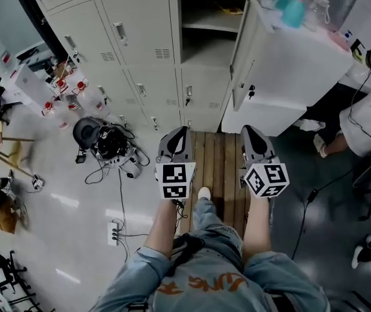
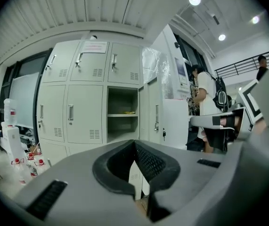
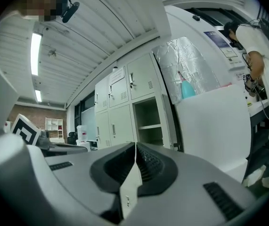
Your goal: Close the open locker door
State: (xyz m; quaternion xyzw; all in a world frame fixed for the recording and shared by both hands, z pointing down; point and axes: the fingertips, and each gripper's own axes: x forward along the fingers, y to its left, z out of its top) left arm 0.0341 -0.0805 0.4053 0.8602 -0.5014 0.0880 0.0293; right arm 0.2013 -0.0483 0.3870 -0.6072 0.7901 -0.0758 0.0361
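Head view: person stands on a wooden platform (image 1: 221, 164) facing a cream locker bank (image 1: 140, 38), one pair of tongs in each hand, both held low in front of the body.
Locker door: the locker door (image 1: 242, 64) of the upper compartment in the right column stands swung out toward the person, hinged on its right side, roughly square to the locker front; handle and a hanging key show on it. Also seen in left gripper view (image 2: 154, 107).
Open compartment: open compartment (image 1: 211, 18) has a shelf (image 2: 122, 114) across it, with a small yellow item (image 2: 130, 112) on the shelf.
Left tongs: left tongs (image 1: 182, 130) (image 2: 135, 142) pressed together at the tips, nothing between them, well apart from the door, pointing toward the lockers.
Right tongs: right tongs (image 1: 249, 130) (image 3: 135, 145) pressed together, empty, in front of the open door but not touching it.
Beside door: big white cabinet (image 1: 295, 77) just right of the door, blue spray bottle (image 1: 294, 8) on top of it.
Floor left: clear jugs with red caps (image 1: 91, 99) against the lockers, tangle of black cables (image 1: 110, 142), white power strip (image 1: 114, 233).
Right edge: person in white shirt (image 1: 367, 119), partly cut off.
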